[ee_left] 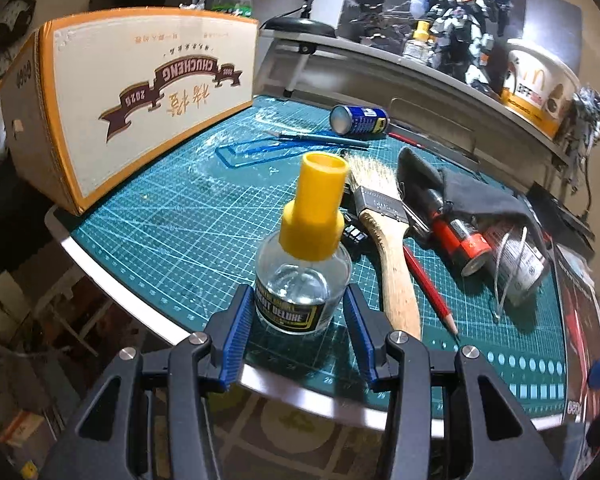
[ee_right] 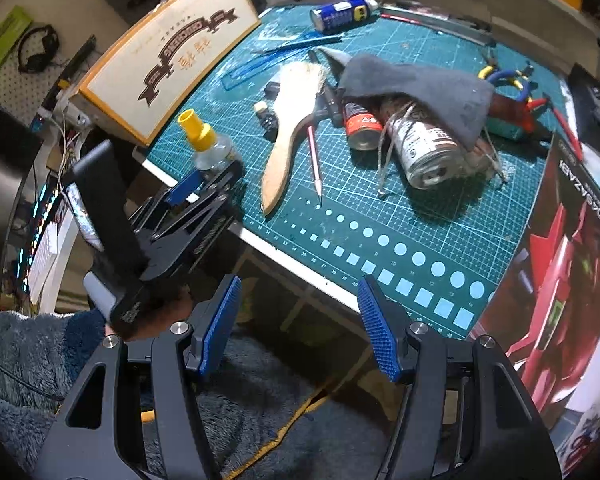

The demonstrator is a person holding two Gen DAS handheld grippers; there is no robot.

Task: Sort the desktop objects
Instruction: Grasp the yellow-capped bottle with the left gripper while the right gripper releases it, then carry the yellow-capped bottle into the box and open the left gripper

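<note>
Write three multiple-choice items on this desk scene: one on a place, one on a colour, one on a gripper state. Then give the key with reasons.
1. Where does the paintbrush lie?
A. on the cutting mat
B. inside the cardboard box
C. on the shelf

2. What colour is the cap of the glue bottle?
A. red
B. yellow
C. white

3. How does the left gripper stand?
A. closed on the pencil
B. away from the desk
C. its fingers either side of the glue bottle

Key: A, the brush lies flat on the green mat beside the pencil; B, the tall cap is yellow in both views; C, a blue pad flanks each side of the bottle, with a gap showing on the right.
</note>
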